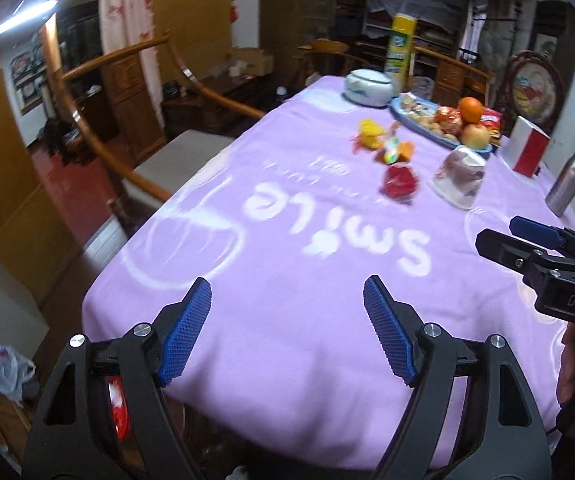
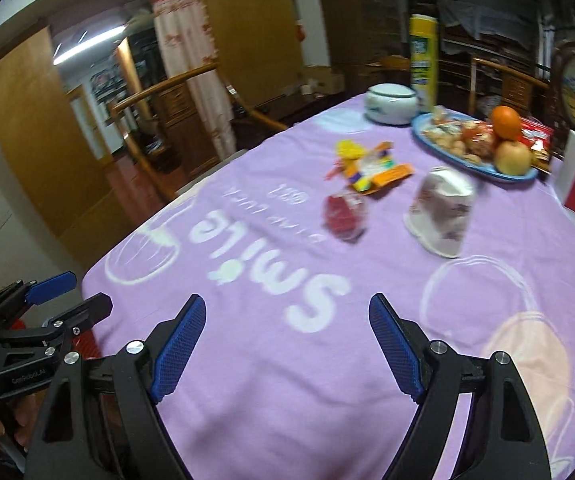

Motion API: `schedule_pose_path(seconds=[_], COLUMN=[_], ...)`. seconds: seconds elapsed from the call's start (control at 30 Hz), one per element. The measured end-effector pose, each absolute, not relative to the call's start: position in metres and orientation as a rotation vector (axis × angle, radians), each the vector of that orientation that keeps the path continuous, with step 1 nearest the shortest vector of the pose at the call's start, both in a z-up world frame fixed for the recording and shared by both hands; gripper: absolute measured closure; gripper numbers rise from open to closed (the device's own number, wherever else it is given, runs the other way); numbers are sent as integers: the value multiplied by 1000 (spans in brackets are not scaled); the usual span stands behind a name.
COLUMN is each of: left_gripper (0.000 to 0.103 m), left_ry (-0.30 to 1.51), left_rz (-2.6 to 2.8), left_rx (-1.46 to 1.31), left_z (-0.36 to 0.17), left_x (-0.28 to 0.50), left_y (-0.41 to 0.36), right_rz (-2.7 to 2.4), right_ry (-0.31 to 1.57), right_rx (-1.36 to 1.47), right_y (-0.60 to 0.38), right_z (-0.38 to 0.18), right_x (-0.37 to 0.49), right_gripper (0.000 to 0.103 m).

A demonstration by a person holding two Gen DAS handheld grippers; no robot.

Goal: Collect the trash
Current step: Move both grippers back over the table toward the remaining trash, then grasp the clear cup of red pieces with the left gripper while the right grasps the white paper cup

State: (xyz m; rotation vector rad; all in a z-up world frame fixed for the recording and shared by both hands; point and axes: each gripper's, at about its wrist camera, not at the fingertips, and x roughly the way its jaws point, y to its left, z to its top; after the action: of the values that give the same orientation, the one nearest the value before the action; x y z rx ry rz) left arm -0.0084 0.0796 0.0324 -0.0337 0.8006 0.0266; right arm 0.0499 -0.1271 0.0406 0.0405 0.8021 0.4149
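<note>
Several pieces of trash lie mid-table on the purple "smile" cloth [image 1: 271, 320]. They are a crushed paper cup [image 1: 461, 176] [image 2: 441, 208] on its side, a red wrapper [image 1: 399, 182] [image 2: 345, 212], and orange and yellow wrappers [image 1: 383, 142] [image 2: 371, 168]. My left gripper [image 1: 287, 284] hovers open over the cloth's near edge, with nothing between its blue pads. My right gripper [image 2: 287, 300] is open and empty beside it, and also shows at the right edge of the left wrist view [image 1: 527, 240]. Both are well short of the trash.
Behind the trash stand a blue plate [image 2: 507, 178] of fruit and snacks, a white jar [image 1: 367, 86] and a yellow canister [image 1: 401, 44]. A red-and-white box [image 1: 529, 150] and a metal bottle [image 1: 569, 184] are at the right. Wooden chairs [image 1: 127, 56] flank the left side; a plastic bag [image 1: 9, 368] lies on the floor.
</note>
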Motion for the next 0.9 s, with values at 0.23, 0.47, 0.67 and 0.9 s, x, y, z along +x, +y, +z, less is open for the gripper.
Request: schedule_pose_path(seconds=[0.23,0.47,0.67,0.9], left_gripper=[24,21,21,21], left_ry=[778,823,866,917], left_rz=[-31,-100,-143,-202], left_rx=[6,76,118,79], left_z=[41,24,0,-19], left_x=[27,77,112,156], left_y=[44,-1,-31,-38], right_rz=[319,186,126,109], right_ry=[788,792,829,890], right_rx=[87,105,141,231], right_y=[-165,-200,-223,-246], right_z=[38,24,6,-27], right_x=[72,97,117,134], right_gripper=[20,18,18,17])
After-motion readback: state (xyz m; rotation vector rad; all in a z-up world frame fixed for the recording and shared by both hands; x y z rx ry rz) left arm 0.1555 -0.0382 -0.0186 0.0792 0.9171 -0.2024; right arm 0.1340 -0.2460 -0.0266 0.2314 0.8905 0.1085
